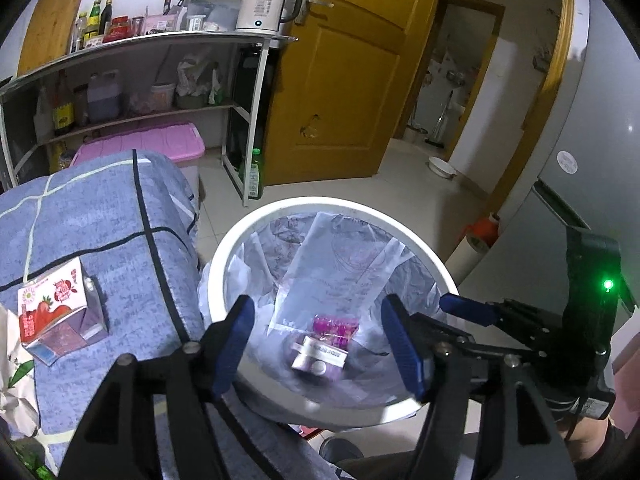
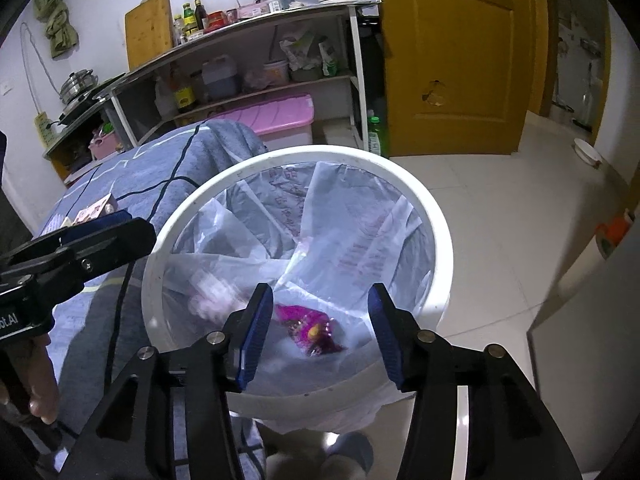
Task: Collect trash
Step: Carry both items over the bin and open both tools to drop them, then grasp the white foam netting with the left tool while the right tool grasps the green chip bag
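Note:
A white bin point(image 1: 320, 202) with a clear plastic liner stands on the floor beside a surface draped in blue checked cloth point(image 1: 100, 208). My left gripper point(image 1: 320, 346) hangs open over the bin's mouth, nothing between its blue pads. At the bottom lie a small white-and-purple carton point(image 1: 318, 357) and a magenta wrapper point(image 1: 336, 326). My right gripper point(image 2: 320, 340) is open above the same bin point(image 2: 320, 153), over the magenta wrapper point(image 2: 312, 328); a blurred pale item point(image 2: 208, 300) shows low in the liner. A strawberry-print carton point(image 1: 56, 316) lies on the cloth.
A metal shelf point(image 1: 132, 46) with a kettle point(image 1: 264, 4), bottles and a pink storage box point(image 1: 160, 140) stands behind. A yellow door point(image 1: 340, 80) is ajar. A grey fridge point(image 1: 568, 128) rises at right. On the floor sit a green bottle point(image 1: 254, 172) and a white bowl point(image 1: 440, 166).

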{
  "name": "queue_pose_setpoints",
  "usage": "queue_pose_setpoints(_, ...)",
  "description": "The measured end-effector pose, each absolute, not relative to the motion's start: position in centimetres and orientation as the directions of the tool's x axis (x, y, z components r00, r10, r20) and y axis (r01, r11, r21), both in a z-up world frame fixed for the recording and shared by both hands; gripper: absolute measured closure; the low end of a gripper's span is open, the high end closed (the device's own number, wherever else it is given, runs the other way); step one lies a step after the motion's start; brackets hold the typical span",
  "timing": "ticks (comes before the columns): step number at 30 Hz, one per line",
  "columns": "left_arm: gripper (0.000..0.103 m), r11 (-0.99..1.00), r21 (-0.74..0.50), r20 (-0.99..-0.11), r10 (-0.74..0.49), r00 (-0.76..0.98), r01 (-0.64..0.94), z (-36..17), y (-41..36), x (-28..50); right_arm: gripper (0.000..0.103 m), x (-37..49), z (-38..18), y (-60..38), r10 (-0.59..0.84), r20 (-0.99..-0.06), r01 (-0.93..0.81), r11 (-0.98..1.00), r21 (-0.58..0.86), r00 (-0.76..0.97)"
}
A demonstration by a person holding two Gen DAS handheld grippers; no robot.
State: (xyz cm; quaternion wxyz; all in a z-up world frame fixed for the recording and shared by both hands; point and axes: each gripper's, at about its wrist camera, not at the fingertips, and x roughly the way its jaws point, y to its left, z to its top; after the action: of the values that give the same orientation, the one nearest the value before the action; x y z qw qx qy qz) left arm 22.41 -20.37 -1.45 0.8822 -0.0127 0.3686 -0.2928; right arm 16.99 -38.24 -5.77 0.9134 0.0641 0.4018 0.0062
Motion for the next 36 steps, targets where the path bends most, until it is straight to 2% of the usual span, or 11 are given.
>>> queue_pose_setpoints(15,0.035,0.878,-0.186,-0.598,-0.457,0.658,0.441,0.6,-15.8,17.3,0.052,13.5,-3.4,-35.6,0.104,-0.677,-0.003,0.989,0.148,0.728)
queue_pose_setpoints(27,0.035,0.941,-0.120,-0.588,-0.325,0.741,0.318,1.0,-8.6,11.7,0.052,10.7,-2.1,-28.6,0.246,-0.650,-0.171,0.969,0.178,0.719)
queue_pose_setpoints(36,0.035,0.969,-0.135,-0.584,-0.248,0.773,0.209,0.3,-2.6,9.5,0.052,10.1,-2.7,-22.6,0.352,-0.657,-0.313,0.932,0.182,0.667)
